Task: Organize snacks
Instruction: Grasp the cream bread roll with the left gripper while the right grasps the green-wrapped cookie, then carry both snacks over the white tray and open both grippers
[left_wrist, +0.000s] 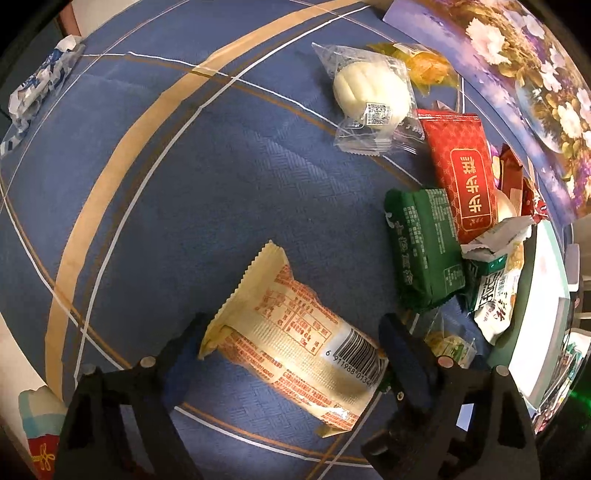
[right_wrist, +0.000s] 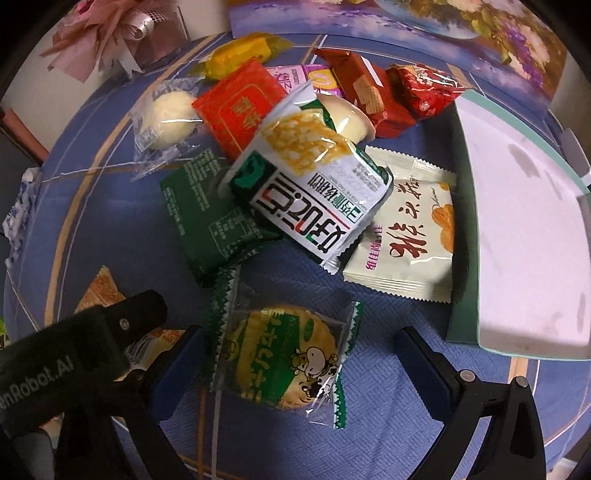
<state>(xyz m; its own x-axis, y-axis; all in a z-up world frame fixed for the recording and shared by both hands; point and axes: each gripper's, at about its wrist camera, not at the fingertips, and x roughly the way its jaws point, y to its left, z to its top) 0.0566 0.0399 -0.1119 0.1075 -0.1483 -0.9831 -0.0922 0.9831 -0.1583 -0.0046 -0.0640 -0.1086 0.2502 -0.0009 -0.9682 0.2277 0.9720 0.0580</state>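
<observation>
Left gripper (left_wrist: 291, 354) points down at the blue tablecloth (left_wrist: 155, 192), jaws apart, straddling a cream-and-orange snack packet (left_wrist: 291, 343) that lies flat between them, barcode end toward the right finger; whether the pads touch the wrapper cannot be told. Right gripper (right_wrist: 303, 365) also points down, jaws wide apart, over a clear green-edged rice cracker pack (right_wrist: 284, 358) with a cow printed on it; the pack lies flat between the fingers, with clear gaps on both sides. The left gripper's black body shows at the lower left of the right wrist view. Beyond the cracker: a dark green packet (right_wrist: 207, 221), a white-and-green cracker bag (right_wrist: 306, 188) resting on top of the heap, a cream packet (right_wrist: 410, 240) just beside the teal-edged white box (right_wrist: 532, 221). Farther: a red packet (right_wrist: 240, 107), a white bun in clear wrap (right_wrist: 166, 114), a yellow candy (right_wrist: 240, 53), red wafer packs (right_wrist: 365, 92). A blue-and-white wrapper (left_wrist: 40, 81) lies well apart at the cloth's far left edge.
</observation>
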